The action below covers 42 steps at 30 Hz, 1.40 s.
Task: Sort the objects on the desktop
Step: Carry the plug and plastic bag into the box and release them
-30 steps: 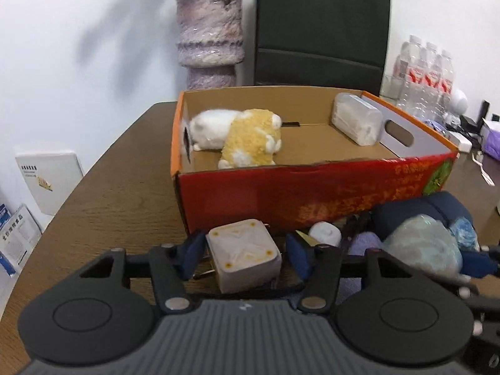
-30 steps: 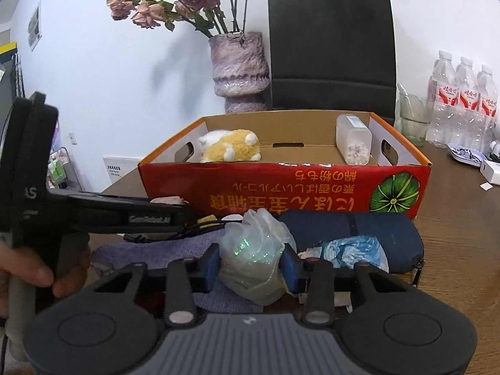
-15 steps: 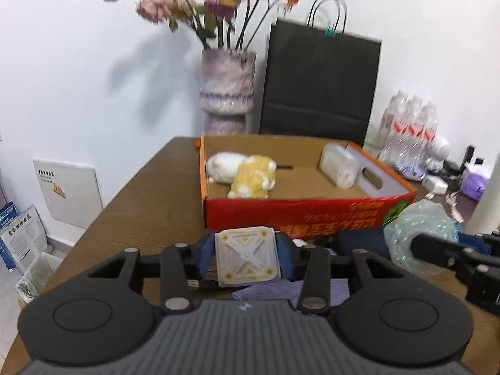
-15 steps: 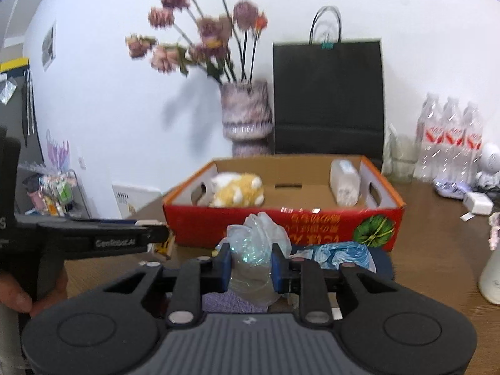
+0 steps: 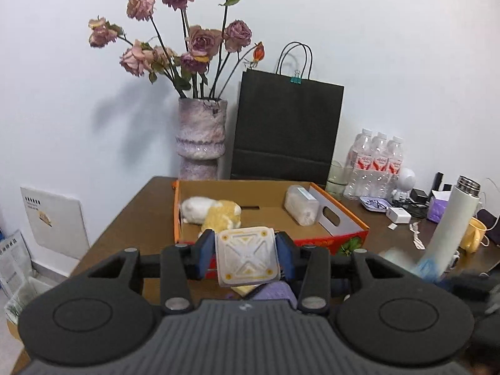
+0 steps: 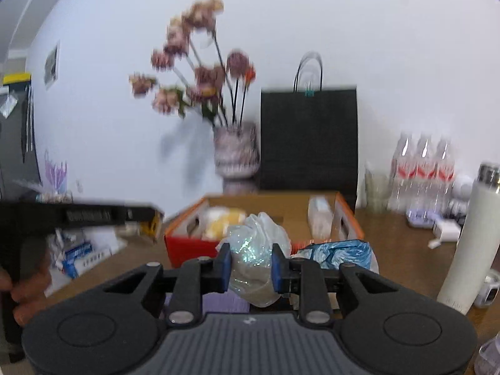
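Mid-carry: left gripper (image 5: 247, 257) clamps white square block (image 5: 247, 257), right gripper (image 6: 251, 268) jaws easing open round plastic bag (image 6: 254, 257); next, drop both into cardboard box (image 5: 340, 212)

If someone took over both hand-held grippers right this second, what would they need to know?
Left hand-held gripper: shut on a white square block with yellow corner dots, held in front of the red cardboard box.
Right hand-held gripper: jaws opening, crumpled clear plastic bag between them.
Done: a white-and-yellow plush toy and a clear plastic container lie in the box.
Left: box both held items; a blue plastic bag waits outside.
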Each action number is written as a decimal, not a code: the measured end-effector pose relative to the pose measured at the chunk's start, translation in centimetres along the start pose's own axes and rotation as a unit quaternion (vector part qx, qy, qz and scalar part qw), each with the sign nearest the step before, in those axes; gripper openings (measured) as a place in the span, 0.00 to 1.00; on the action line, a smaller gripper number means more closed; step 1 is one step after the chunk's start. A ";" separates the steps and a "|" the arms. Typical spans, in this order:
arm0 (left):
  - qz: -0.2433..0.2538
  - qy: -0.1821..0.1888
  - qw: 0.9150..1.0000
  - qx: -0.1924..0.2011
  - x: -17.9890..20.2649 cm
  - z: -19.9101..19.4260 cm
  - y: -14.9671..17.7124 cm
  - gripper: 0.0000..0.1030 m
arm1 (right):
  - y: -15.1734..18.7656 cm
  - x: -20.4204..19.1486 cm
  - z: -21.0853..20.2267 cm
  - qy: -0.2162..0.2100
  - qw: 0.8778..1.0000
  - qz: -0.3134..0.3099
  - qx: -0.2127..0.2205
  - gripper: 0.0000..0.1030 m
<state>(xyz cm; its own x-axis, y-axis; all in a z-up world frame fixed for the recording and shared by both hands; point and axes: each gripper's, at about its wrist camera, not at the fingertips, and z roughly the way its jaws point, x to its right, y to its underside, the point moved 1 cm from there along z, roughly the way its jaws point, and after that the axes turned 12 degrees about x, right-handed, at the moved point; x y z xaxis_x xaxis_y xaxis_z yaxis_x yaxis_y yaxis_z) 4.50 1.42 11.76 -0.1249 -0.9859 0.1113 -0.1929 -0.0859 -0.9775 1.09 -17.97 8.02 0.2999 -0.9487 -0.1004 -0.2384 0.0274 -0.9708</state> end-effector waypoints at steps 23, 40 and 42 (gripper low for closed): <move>-0.012 -0.003 0.998 -0.061 0.0 -3.0 4.2 0.43 | 4.7 0.3 6.4 0.010 0.993 -0.015 -0.117 0.29; -0.028 0.003 0.981 -0.191 -0.1 29.2 -5.6 0.43 | -11.2 8.0 23.3 0.031 0.996 0.011 -0.081 0.34; -0.036 0.000 0.977 -0.209 -0.1 32.4 -4.6 0.43 | -10.9 9.3 27.2 0.036 0.993 0.016 -0.109 0.34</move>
<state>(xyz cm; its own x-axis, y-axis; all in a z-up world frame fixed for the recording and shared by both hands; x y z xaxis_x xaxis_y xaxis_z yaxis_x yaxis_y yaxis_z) 36.92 -2.76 10.47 -0.0967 -0.9795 0.1767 -0.5811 -0.0885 -0.8090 31.59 -18.52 11.74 0.2240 -0.9688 -0.1061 -0.4428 -0.0042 -0.8966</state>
